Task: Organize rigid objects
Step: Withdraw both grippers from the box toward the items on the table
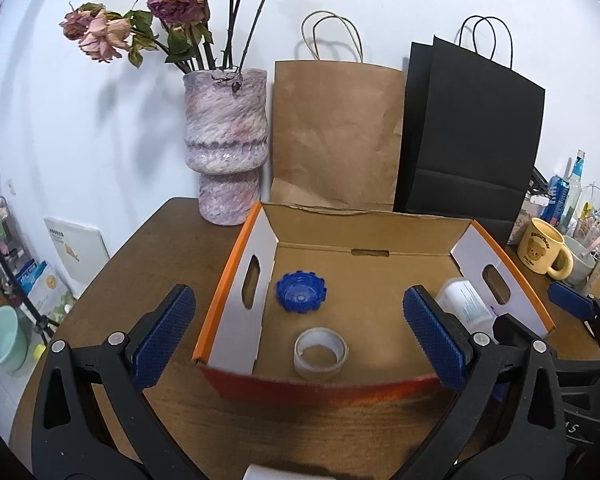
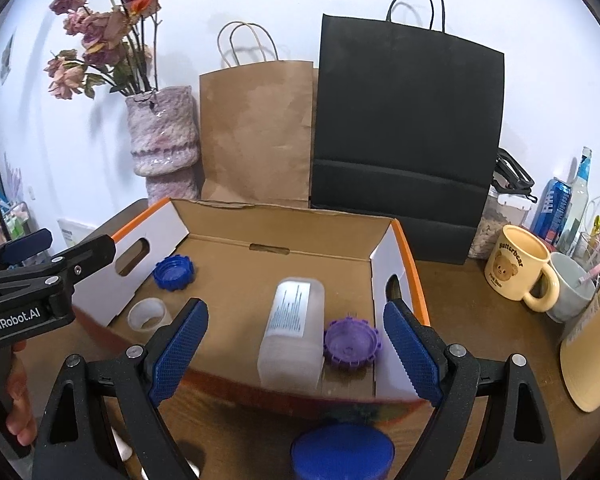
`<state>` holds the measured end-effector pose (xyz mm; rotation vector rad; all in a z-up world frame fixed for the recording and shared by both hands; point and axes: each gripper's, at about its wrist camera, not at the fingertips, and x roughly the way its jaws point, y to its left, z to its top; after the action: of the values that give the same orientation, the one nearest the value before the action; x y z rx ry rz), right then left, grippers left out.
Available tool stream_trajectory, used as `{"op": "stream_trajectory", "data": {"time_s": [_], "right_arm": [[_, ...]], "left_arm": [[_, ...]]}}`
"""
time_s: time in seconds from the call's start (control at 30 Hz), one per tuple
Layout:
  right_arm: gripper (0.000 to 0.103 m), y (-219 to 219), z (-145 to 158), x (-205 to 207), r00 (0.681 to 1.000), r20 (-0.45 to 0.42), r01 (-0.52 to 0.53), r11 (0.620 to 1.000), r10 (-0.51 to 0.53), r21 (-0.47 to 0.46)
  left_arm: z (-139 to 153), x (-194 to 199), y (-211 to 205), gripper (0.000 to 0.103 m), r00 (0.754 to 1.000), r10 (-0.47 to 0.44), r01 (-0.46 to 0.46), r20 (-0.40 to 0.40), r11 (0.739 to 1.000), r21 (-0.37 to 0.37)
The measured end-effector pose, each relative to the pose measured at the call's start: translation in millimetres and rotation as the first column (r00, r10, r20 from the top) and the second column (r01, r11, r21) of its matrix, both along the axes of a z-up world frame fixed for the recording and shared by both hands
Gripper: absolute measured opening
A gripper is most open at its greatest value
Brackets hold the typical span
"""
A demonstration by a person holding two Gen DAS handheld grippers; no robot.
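Behind the open cardboard box a mottled pink vase of dried roses, a brown paper bag and a black paper bag stand against the wall. A yellow bear mug sits on the wooden table to the right, well apart from the box. The box's low orange front wall lies between both tongs and the contents.

Inside lie a blue toothed cap, a roll of clear tape, a translucent labelled bottle on its side, and a purple toothed cap just beside it.

The left gripper stands wide open and empty, near the tape. The right gripper is likewise spread wide, holding nothing, with the bottle and purple cap ahead between its pads. A blue round lid sits below it.
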<state>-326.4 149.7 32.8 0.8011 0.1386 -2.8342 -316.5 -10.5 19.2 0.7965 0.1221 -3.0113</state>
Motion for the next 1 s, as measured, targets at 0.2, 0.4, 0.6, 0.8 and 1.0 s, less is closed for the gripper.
{"op": "stream_trajectory", "data": {"time_s": [0.2, 0.4, 0.6, 0.8, 1.0], "right_arm": [[0.093, 2, -2, 27, 1.000, -0.016, -0.008, 1.000, 0.007, -0.007], [0.093, 4, -7, 55, 1.000, -0.024, -0.011, 1.000, 0.011, -0.001], [0.093, 5, -11, 87, 0.999, -0.034, -0.023, 1.000, 0.024, 0.004], [0.093, 4, -15, 115, 0.999, -0.024, -0.046, 0.999, 0.047, 0.008], [0.093, 4, -22, 142, 0.997, -0.002, -0.079, 0.997, 0.079, 0.011]], "left_arm": [[-7, 22, -4, 0.103, 1.000, -0.004, 0.004, 0.008, 1.000, 0.013], [-13, 48, -7, 0.103, 1.000, -0.007, 0.007, 0.018, 1.000, 0.015], [-17, 77, -8, 0.103, 1.000, -0.011, 0.011, 0.024, 1.000, 0.020], [-21, 106, -7, 0.103, 0.999, -0.017, 0.016, 0.034, 1.000, 0.023], [-32, 132, -8, 0.103, 0.998, -0.022, 0.022, 0.055, 1.000, 0.010]]}}
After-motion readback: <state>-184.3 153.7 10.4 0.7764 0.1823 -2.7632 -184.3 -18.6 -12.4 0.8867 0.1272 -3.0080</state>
